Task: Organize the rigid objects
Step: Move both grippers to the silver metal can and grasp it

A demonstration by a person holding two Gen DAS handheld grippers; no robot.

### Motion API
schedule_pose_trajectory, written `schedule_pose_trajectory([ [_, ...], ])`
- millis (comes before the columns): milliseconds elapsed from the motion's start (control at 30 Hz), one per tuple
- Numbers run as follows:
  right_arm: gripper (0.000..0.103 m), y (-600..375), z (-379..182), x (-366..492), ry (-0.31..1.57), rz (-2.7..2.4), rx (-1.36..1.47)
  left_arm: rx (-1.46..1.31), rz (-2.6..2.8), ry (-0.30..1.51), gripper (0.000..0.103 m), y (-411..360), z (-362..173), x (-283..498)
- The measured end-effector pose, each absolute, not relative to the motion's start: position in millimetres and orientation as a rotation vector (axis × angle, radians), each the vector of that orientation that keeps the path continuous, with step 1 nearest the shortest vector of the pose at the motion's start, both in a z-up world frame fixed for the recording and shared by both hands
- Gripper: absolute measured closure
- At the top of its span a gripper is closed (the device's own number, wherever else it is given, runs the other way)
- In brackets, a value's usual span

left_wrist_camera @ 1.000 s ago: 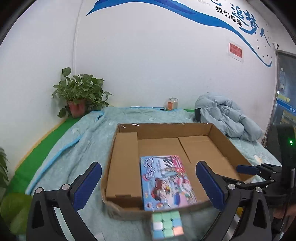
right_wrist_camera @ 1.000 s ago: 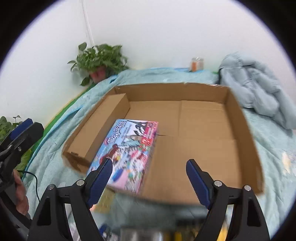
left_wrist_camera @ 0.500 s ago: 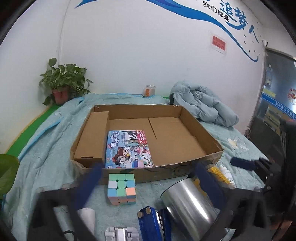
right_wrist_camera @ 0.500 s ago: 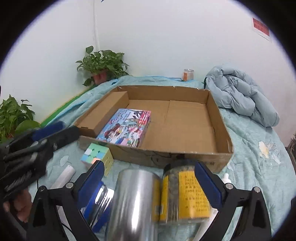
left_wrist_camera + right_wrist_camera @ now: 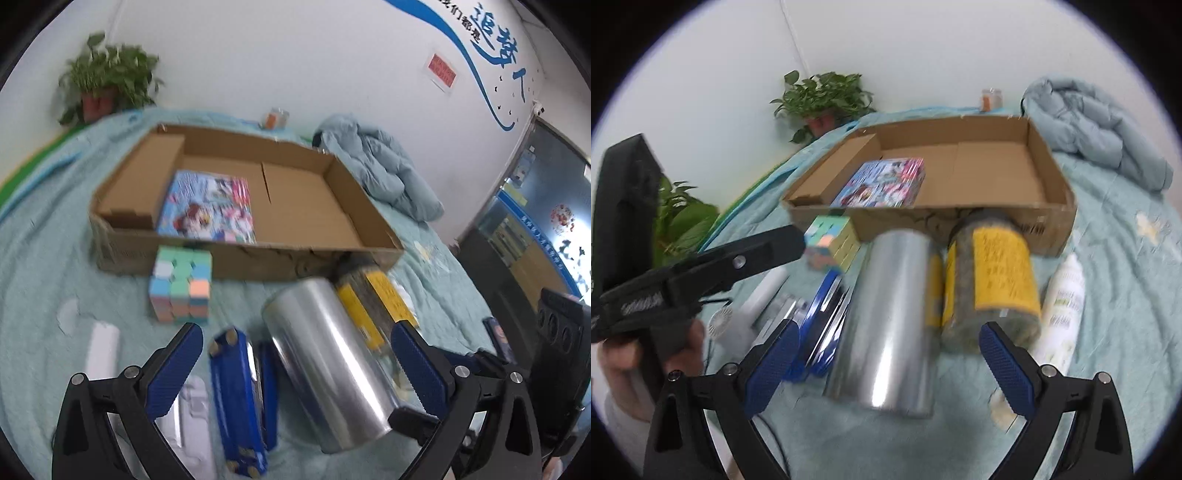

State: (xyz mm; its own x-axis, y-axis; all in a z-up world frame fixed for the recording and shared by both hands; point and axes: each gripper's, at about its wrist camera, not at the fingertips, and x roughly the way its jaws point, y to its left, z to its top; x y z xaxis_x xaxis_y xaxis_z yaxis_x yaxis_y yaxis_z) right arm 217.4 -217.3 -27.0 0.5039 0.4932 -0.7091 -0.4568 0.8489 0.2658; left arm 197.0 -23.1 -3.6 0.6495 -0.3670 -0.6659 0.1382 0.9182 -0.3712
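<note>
The left wrist view alone shows a dark doorway with posters [image 5: 532, 229] at the far right and blue lettering on the wall; the right wrist view alone shows a white plastic bottle [image 5: 1062, 310] lying to the right of the jar, a small white fan [image 5: 733, 328], and the left tongs [image 5: 798, 240] seen from the side, held by a hand [image 5: 639, 369].

The surface is a bed under a soft teal blanket [image 5: 48, 266]; a shallow cardboard box [image 5: 365, 206] with thin corrugated walls sits on it; inside, at its left part, lies one flat colourful picture box [image 5: 208, 206], the rest of the floor is bare cardboard.

Near the box front wall stand a pastel puzzle cube [image 5: 181, 286], a shiny metal cylinder [image 5: 328, 365] lying on its side, and beside it, to the right, a clear jar with yellow label [image 5: 993, 284], also on its side; a blue flat tool [image 5: 240, 398] lies left of the cylinder.

The left tongs [image 5: 295, 365] are spread wide above the cylinder, holding nothing; the right tongs [image 5: 886, 362] are spread wide too, over cylinder and jar, pinching nothing.
</note>
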Motion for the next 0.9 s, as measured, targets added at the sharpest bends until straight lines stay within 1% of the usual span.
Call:
schedule_pose_trajectory([
  [167, 0.006, -222, -48, 204, 0.949, 0.626, 0.092, -0.389, -0.379, 0.903, 0.001, -26, -30, 192],
  [200, 0.007, -221, -52, 205, 0.962, 0.641, 0.1, -0.395, -0.395, 0.922, 0.001, -28, -35, 192],
  [233, 0.01, -219, -54, 206, 0.972, 0.653, 0.108, -0.405, -0.415, 0.942, 0.001, -30, -39, 192],
  [300, 0.02, -214, -59, 211, 0.984, 0.671, 0.124, -0.42, -0.464, 0.981, 0.001, -35, -48, 191],
  [333, 0.021, -213, -62, 215, 0.99, 0.662, 0.123, -0.419, -0.483, 0.99, 0.001, -37, -49, 190],
  [367, 0.026, -211, -66, 220, 1.005, 0.641, 0.119, -0.416, -0.499, 0.998, 0.001, -39, -51, 188],
  [500, 0.027, -211, -69, 220, 1.027, 0.638, 0.141, -0.419, -0.546, 1.036, 0.001, -49, -57, 180],
  [667, 0.027, -219, -68, 195, 1.084, 0.67, 0.114, -0.467, -0.613, 1.116, 0.001, -57, -71, 153],
  [833, 0.026, -231, -69, 168, 1.145, 0.728, 0.089, -0.502, -0.632, 1.117, 0.002, -57, -71, 111],
  [900, 0.026, -236, -66, 162, 1.163, 0.746, 0.079, -0.443, -0.571, 1.064, 0.002, -49, -58, 98],
])
